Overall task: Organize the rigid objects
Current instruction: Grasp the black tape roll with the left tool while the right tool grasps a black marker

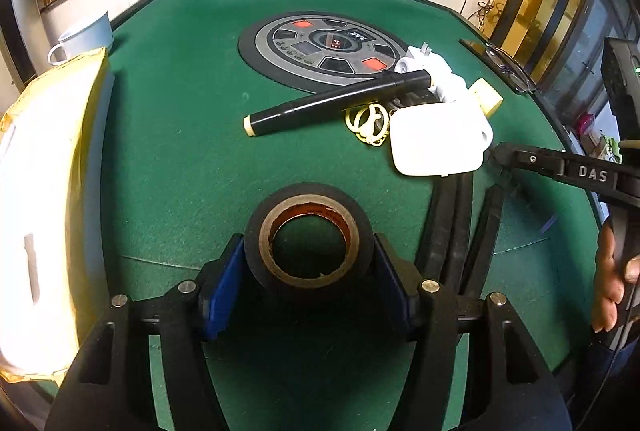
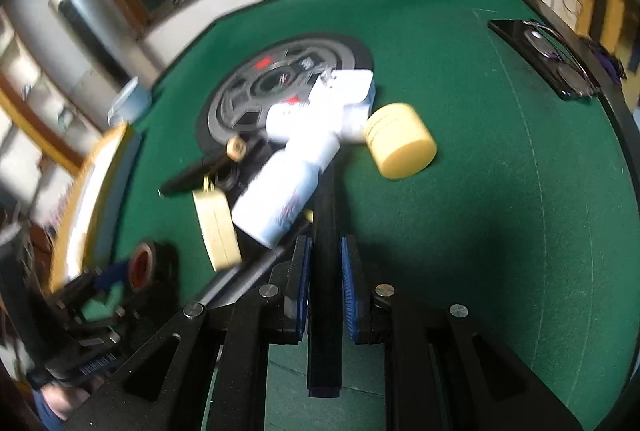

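Note:
My left gripper [image 1: 309, 253] is shut on a black tape roll [image 1: 308, 239], held just over the green table [image 1: 192, 159]. Beyond it lie a black marker [image 1: 328, 103], yellow rubber bands [image 1: 370, 123], a white box [image 1: 438, 139] and a yellow cylinder [image 1: 486, 97]. My right gripper [image 2: 325, 287] straddles a long black bar [image 2: 325, 271]; its blue pads [image 2: 349, 287] stand a little apart from the bar. A white bottle [image 2: 280, 191], a yellow cylinder [image 2: 400, 141] and a cream disc [image 2: 218, 227] lie ahead. The right gripper also shows in the left wrist view [image 1: 500, 155].
A yellow padded envelope [image 1: 44, 191] lies at the table's left edge with a pale blue cup [image 1: 86, 37] behind it. A round control panel [image 1: 324, 49] sits in the table's middle. A phone and glasses [image 2: 548, 59] lie at the right rim.

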Tool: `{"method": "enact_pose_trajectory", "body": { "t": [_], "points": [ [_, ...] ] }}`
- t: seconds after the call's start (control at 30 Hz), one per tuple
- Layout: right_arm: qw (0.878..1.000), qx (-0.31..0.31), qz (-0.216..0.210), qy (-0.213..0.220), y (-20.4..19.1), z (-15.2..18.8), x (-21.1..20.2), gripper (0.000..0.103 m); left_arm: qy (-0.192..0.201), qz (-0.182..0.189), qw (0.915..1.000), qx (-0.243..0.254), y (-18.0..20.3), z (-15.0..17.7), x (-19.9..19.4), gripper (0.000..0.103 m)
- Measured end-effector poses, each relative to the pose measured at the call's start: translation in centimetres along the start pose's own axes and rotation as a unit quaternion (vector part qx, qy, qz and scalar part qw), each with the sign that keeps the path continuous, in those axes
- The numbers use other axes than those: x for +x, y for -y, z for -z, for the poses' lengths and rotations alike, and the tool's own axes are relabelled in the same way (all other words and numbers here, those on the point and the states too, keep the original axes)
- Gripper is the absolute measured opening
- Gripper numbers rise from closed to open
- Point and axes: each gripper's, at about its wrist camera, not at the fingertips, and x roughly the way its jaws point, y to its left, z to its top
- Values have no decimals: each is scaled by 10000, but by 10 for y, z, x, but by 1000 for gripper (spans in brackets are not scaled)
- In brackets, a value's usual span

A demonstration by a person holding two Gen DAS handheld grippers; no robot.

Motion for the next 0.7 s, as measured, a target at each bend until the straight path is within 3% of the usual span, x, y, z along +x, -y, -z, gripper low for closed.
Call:
{"method": "enact_pose_trajectory", "body": {
  "t": [0.17, 0.27, 0.43, 0.7],
  "points": [
    [9988, -240, 435, -23, -8, 1, 12, 14, 38, -35, 10000, 53, 1, 2, 2, 61],
    [9982, -337, 475, -113, -11, 0, 21, 15, 66, -51, 9999, 78, 2, 2, 3, 61],
    [9920, -807, 963, 104, -24, 5, 26, 15, 96, -240, 9994, 249, 8, 4, 4, 61],
    [9922, -638, 1069, 68, -22, 4, 22, 13, 76, -379, 9987, 324, 10, 5, 4, 61]
  ]
}}
